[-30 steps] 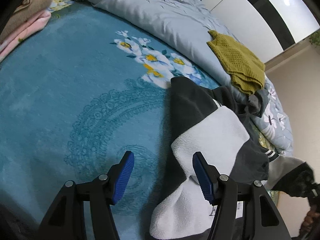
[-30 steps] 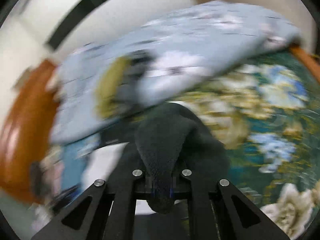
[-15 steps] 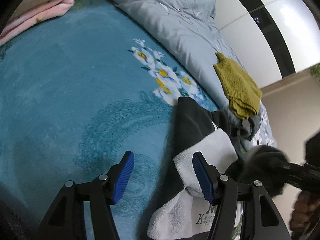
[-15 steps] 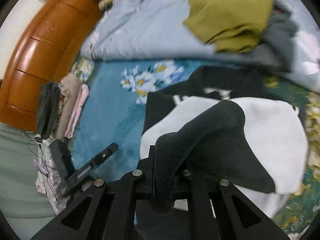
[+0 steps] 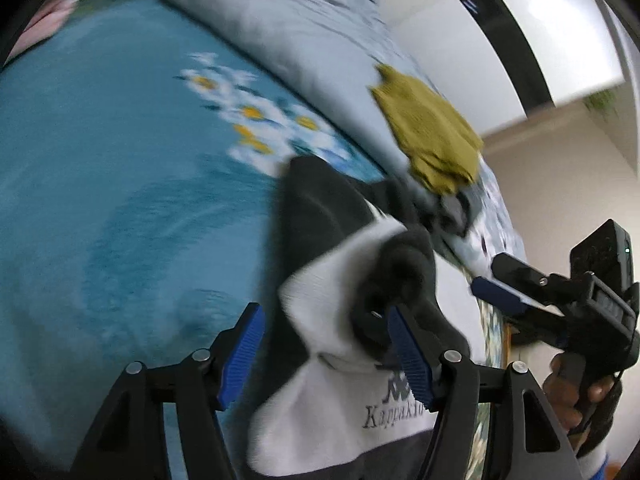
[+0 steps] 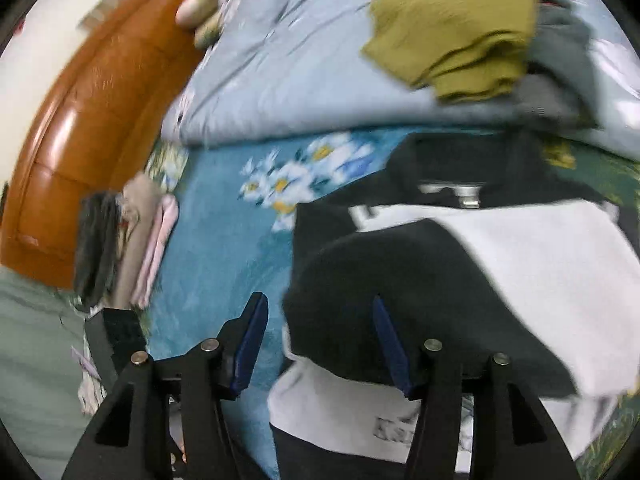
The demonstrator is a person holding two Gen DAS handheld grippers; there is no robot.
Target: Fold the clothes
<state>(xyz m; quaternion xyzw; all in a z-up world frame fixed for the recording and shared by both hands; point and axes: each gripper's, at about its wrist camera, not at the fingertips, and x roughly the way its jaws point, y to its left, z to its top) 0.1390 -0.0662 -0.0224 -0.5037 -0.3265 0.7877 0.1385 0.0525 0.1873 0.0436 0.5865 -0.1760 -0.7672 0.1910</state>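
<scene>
A black and white sweatshirt (image 5: 332, 280) with a grey logo lies on the teal floral blanket (image 5: 100, 200). Its black sleeve (image 6: 380, 272) is folded across the white chest, cuff toward me. My right gripper (image 6: 320, 344) hovers just over the sleeve's end; its jaws are opening, the cuff lies between them and the blue pads do not press it. From the left wrist view, the right gripper (image 5: 496, 280) shows at the sweatshirt's right edge, held by a hand (image 5: 572, 392). My left gripper (image 5: 326, 356) is open and opening slightly above the sweatshirt's left edge, gripping nothing.
An olive knit garment (image 6: 460, 32) and a grey one (image 6: 560, 60) lie on the rumpled grey quilt (image 6: 300, 80) behind the sweatshirt. A stack of folded clothes (image 6: 132, 248) sits at the blanket's left end by the wooden headboard (image 6: 80, 120).
My right gripper swung the black sleeve across onto the white chest, came down, and its jaws parted off the cuff. The left gripper stayed over the sweatshirt's left edge.
</scene>
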